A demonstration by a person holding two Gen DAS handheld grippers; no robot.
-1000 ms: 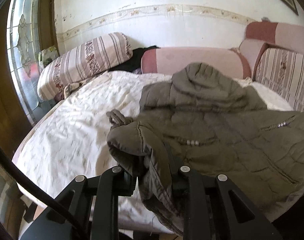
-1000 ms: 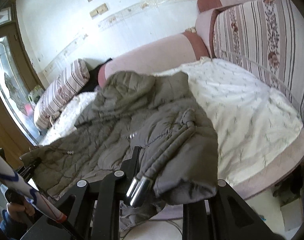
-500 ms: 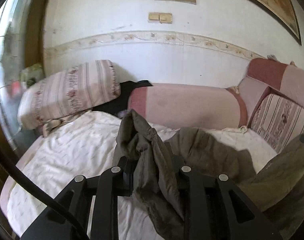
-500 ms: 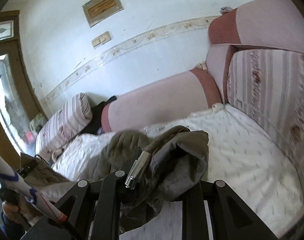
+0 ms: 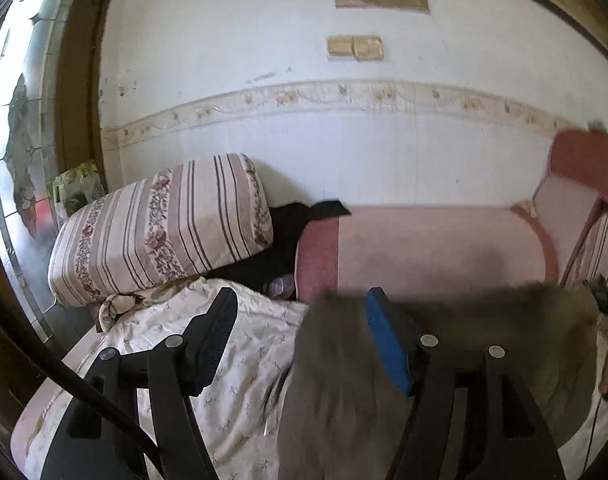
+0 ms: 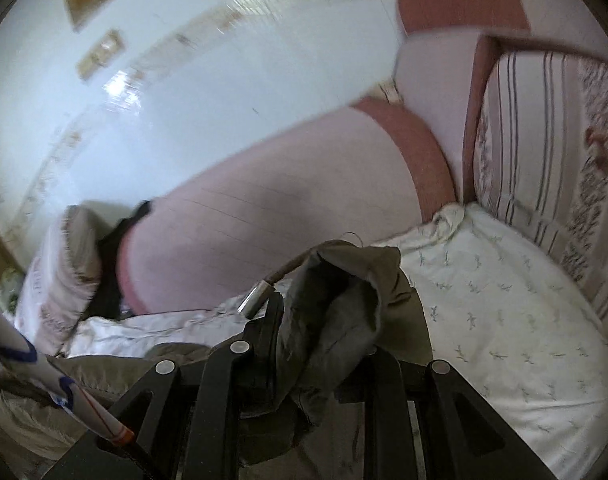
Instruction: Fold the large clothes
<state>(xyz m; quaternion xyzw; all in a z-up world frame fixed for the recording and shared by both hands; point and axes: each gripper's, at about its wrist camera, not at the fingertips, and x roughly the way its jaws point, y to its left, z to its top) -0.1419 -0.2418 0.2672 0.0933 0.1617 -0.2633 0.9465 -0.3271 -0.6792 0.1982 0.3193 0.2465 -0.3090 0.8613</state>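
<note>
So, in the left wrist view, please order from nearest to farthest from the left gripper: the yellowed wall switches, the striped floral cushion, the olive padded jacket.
1. Olive padded jacket, between the opening jaws of the left gripper.
2. Striped floral cushion, behind, to the left.
3. Yellowed wall switches, high on the wall.

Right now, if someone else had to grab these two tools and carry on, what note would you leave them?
Left tool: jaws opening, pads not pressing; the olive jacket hangs across its blue-padded finger, apparently being let go.
Right tool: shut on a bunched jacket edge beside the metal cord tip.
Where things are: the jacket is lifted over the white printed sheet, in front of the pink bolster.
Done: one edge carried toward the bolster, probably the first fold.
Left: lay the fabric down, release the right grip, smooth it, then make the remaining folds. The pictures are blurred, so check how the jacket lies first.
</note>
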